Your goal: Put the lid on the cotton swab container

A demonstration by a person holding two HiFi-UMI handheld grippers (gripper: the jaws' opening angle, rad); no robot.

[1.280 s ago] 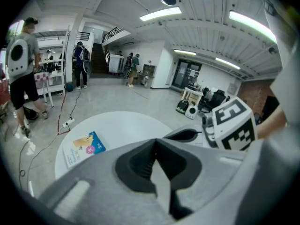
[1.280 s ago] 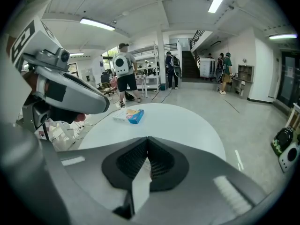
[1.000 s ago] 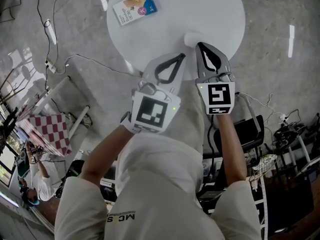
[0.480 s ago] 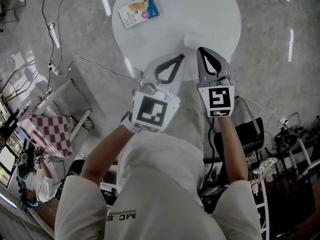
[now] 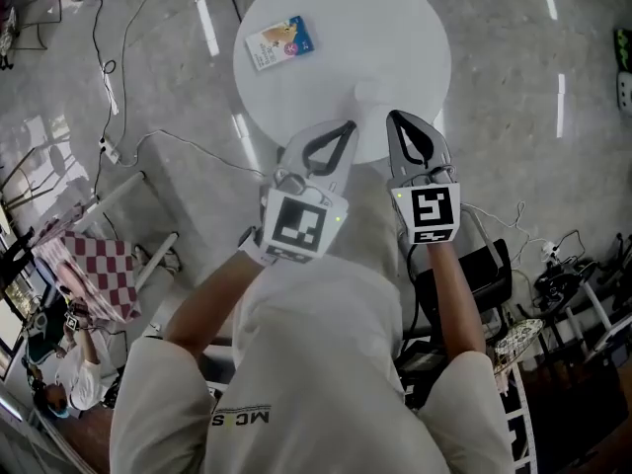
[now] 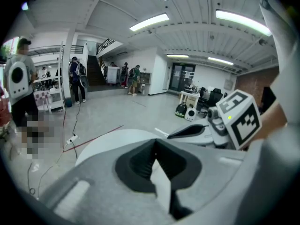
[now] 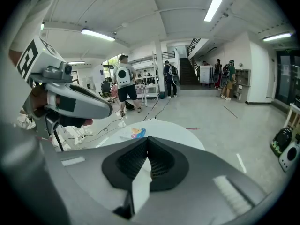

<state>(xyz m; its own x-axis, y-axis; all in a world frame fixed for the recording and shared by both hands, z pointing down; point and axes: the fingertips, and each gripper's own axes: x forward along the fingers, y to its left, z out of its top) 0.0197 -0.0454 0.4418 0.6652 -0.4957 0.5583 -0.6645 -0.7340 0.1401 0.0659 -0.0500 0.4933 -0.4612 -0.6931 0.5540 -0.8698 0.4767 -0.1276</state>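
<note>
1. The round white table (image 5: 395,28) takes up the top of the head view. The person stands at its near edge with both grippers held out over that edge. Nothing on it is being handled, so the task looks barely begun.
2. The left gripper (image 5: 349,126) has its jaws brought together at the tips. Only the dark padded hollow lies behind them, with nothing in it, and it touches nothing on the table.
3. The right gripper (image 5: 394,118) is the same: jaws tip to tip, empty, hovering over the table's near edge.
4. A blue and white packet (image 5: 281,42) lies at the far left of the table, well apart from both grippers. I judge that it plays no part in the task.
5. A small pale round thing (image 5: 369,92) sits on the table just beyond the right gripper's tips.
   - I take it for the cotton swab container or its lid, but it is too small and pale to tell which.
   - I also cannot tell whether a lid is on it.
   - With the 2 grippers empty, I judge that finding, lifting and seating the lid is all still to do.
</note>
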